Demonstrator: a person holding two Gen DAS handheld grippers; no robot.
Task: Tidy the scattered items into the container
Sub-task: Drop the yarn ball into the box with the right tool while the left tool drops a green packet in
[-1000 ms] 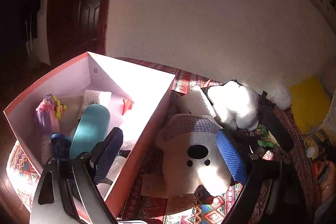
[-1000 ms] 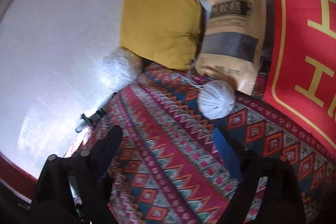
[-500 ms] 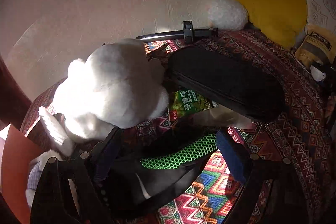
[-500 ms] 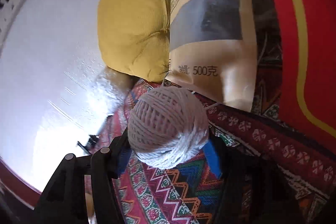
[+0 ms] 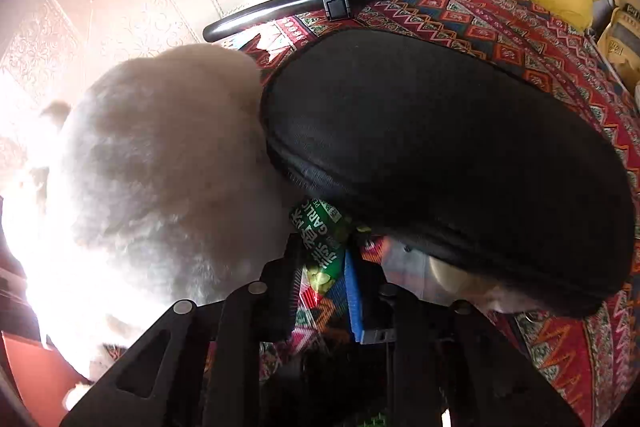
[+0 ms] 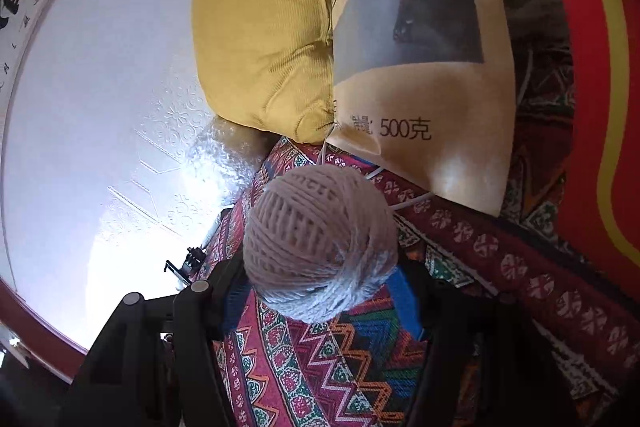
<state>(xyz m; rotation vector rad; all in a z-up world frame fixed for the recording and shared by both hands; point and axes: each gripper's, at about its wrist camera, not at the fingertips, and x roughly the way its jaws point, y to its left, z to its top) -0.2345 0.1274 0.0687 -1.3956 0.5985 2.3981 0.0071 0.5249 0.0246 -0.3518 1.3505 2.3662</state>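
patterned red woven cloth [image 6: 360,367] beneath both tongs, an embossed pale wall behind.

a crinkly green foil snack packet [image 5: 322,247] lies tucked under the edge of a long black zipped fabric case [image 5: 440,155], beside a fluffy white plush toy [image 5: 160,167]; the left tongs [image 5: 320,287] are closing, the packet's exposed end already pinched between the pads. it is judged light, thin and slippery, best taken by that flat end. a soft round ball of pale cotton twine [image 6: 320,243] is clasped by the right tongs [image 6: 320,291] across its middle, in front of a tan paper bag [image 6: 420,67] and a yellow cushion [image 6: 260,39]; it should be light and squashy, with a loose strand liable to trail.
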